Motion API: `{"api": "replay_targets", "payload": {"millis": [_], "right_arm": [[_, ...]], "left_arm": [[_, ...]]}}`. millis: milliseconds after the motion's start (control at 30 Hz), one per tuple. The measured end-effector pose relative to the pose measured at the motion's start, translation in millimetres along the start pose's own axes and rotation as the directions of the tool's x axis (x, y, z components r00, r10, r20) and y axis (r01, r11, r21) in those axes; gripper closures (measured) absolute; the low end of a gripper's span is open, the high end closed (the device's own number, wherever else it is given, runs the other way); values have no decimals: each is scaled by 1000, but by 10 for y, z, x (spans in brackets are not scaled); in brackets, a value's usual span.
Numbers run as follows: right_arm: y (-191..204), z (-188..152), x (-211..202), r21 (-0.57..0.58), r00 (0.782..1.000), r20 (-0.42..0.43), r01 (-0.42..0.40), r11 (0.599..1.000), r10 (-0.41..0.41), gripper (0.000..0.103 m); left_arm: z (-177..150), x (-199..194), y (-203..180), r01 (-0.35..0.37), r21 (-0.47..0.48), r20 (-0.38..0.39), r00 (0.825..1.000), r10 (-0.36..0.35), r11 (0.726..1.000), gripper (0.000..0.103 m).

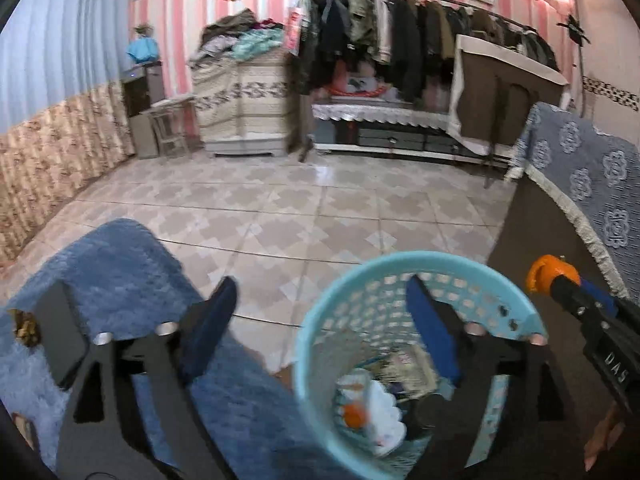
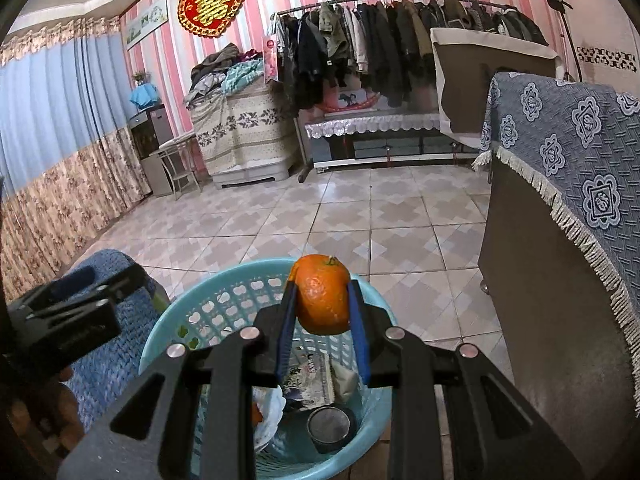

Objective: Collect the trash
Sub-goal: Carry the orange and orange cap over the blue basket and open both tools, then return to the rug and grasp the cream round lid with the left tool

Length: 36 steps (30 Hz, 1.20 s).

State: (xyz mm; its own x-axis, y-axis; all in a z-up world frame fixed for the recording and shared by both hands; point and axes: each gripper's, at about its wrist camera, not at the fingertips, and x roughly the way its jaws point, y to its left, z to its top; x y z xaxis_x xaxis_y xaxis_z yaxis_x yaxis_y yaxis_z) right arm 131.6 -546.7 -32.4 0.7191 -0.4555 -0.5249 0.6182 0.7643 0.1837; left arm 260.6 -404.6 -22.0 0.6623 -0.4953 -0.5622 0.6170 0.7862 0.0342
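A light blue plastic basket (image 1: pixel 400 258) stands on the tiled floor and holds a white wrapper (image 1: pixel 384 412), an orange scrap, printed paper and a dark round tin (image 2: pixel 330 426). My left gripper (image 1: pixel 320 300) hangs open and wide above the basket's left rim, with nothing between its blue pads. My right gripper (image 2: pixel 322 300) is shut on a whole orange (image 2: pixel 322 294), held just over the basket's far rim (image 2: pixel 224 276). In the left wrist view the orange (image 1: pixel 540 270) and the right gripper (image 1: pixel 550 278) appear beyond the basket's right side.
A fluffy blue rug (image 1: pixel 120 264) lies left of the basket, with a small brown scrap (image 1: pixel 26 326) on its left edge. A sofa under a blue patterned cover (image 2: pixel 580 140) stands close on the right. Open tiled floor (image 2: pixel 360 208) stretches ahead to a clothes rack.
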Motion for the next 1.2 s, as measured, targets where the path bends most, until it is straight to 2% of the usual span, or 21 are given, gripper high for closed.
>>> {"api": "replay_targets", "payload": {"millis": [133,233,433,500,567,633,733,867,1067,1200], "right_arm": [[96,-28,35,-18,1000,0,0,1000,0,77],[195,-45,78,-27,1000,-6,-8,1000,8,77],[402,-94,184,-54,1000,-12,3,999,-4,75],[420,-111,211,-51,1000,-19,-7,999,6,64],[447,-121,189,-65,1000,-3,-5,998,5,33],[474,-121,151,-98,1000,14,20,995,-19,29],[458,-118,121,-80,1000,15,22,997,-21,18],[521,-118,99,-93,999,13,49,994,-48,11],[730,-109,-38,-152,998,55,51,987,-43,5],[856,-140,-144,-191,998,60,26,981,-15,5]], "left_arm": [[1,-109,239,-41,-45,15,999,42,998,11],[17,-215,401,-43,-104,33,998,47,994,8],[43,-300,439,-72,-97,60,995,78,993,6],[44,-312,439,-83,-88,62,994,88,993,6],[49,-326,450,-84,-87,60,994,89,993,6],[51,-328,480,-75,-98,53,995,81,992,6],[76,-339,528,-75,-107,51,995,81,991,6],[87,-423,568,-76,-127,61,995,85,989,6],[92,-605,669,-96,-146,82,991,109,985,6],[117,-724,760,-117,-175,64,989,130,978,6]]}}
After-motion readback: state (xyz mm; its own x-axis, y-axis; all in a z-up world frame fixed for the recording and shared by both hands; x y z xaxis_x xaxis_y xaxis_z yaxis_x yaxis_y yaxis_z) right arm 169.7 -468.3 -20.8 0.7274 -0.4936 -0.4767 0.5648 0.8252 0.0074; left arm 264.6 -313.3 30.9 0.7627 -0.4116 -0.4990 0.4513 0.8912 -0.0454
